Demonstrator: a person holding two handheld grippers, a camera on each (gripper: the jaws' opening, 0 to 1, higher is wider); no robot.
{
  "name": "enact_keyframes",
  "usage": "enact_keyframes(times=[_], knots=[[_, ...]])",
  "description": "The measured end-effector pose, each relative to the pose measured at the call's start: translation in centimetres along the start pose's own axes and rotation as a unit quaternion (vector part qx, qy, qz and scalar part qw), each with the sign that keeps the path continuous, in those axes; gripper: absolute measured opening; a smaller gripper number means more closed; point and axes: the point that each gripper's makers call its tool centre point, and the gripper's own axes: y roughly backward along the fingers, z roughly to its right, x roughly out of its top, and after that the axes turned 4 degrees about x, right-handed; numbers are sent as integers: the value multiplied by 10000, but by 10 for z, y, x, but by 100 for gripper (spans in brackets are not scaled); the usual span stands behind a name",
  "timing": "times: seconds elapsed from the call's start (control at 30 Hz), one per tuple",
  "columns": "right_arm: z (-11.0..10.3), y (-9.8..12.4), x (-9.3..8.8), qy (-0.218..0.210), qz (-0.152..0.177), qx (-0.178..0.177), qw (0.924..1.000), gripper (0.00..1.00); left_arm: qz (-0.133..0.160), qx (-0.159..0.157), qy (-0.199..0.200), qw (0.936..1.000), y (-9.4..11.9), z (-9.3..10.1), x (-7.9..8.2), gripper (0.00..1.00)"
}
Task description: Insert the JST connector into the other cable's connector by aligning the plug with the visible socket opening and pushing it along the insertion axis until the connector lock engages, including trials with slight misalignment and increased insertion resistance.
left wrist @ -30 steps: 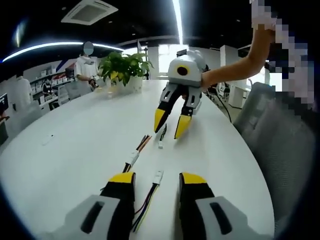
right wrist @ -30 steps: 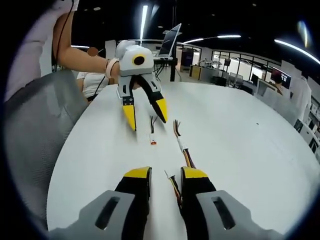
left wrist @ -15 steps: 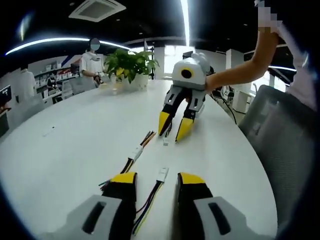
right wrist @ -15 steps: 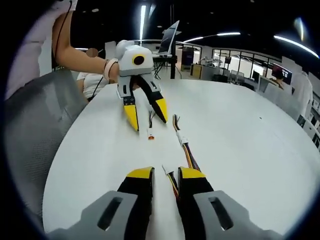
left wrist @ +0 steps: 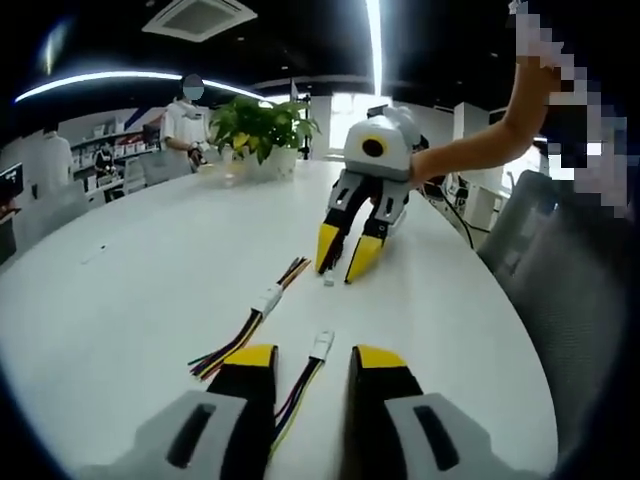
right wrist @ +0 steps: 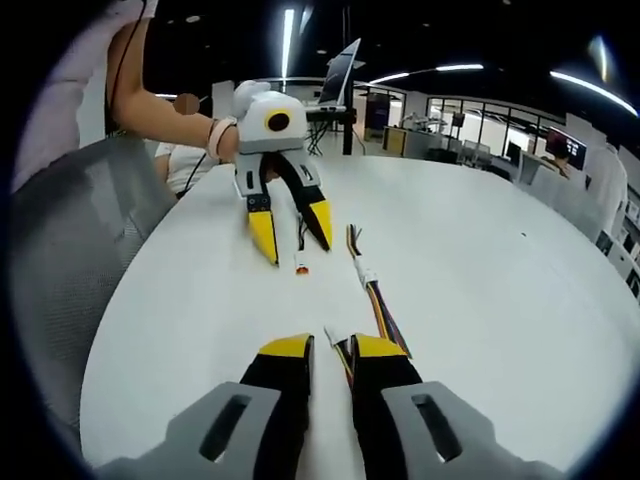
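Note:
On the white table (left wrist: 120,300) a cable with a small white connector (left wrist: 322,343) runs back between the yellow fingertips of my left gripper (left wrist: 312,358), which is open and low over it. Opposite, my right gripper (left wrist: 345,252) points down over a second small connector (left wrist: 328,278). In the right gripper view that cable's white end (right wrist: 329,335) lies just ahead of my right gripper (right wrist: 331,348). Its jaws stand narrow on either side of the wires, with a gap left. My left gripper (right wrist: 292,232) is spread over its connector (right wrist: 300,267).
A third cable with a white connector (left wrist: 267,298) (right wrist: 363,272) and loose coloured wires lies beside the other two. A potted plant (left wrist: 255,135) and a person (left wrist: 185,120) are at the far end. A grey chair (left wrist: 575,300) (right wrist: 60,250) stands at the table's edge.
My right gripper's jaws have drawn closer together around the cable's wires. My left gripper's jaws have narrowed slightly. Both grippers have crept a little toward each other.

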Motion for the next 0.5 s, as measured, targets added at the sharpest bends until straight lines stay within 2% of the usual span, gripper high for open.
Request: enact_keyframes(times=[0.03,0.07,0.17,0.37,0.5], knots=[[1,0,0,-4,-11,-27,10000,10,120,-3,150,9998,-1,0,4,24],[2,0,0,-13,-9,-48,10000,10,156,-25,134,9998,-2,0,6,24],[3,0,0,-46,19,-64,10000,10,30,-11,-39,10000,-4,-1,2,24],[3,-1,1,-89,62,-71,9999,8,105,-16,44,9999,-3,0,3,22],[3,-2,2,-86,72,-103,9999,6,115,-33,-58,9999,-2,1,3,19]])
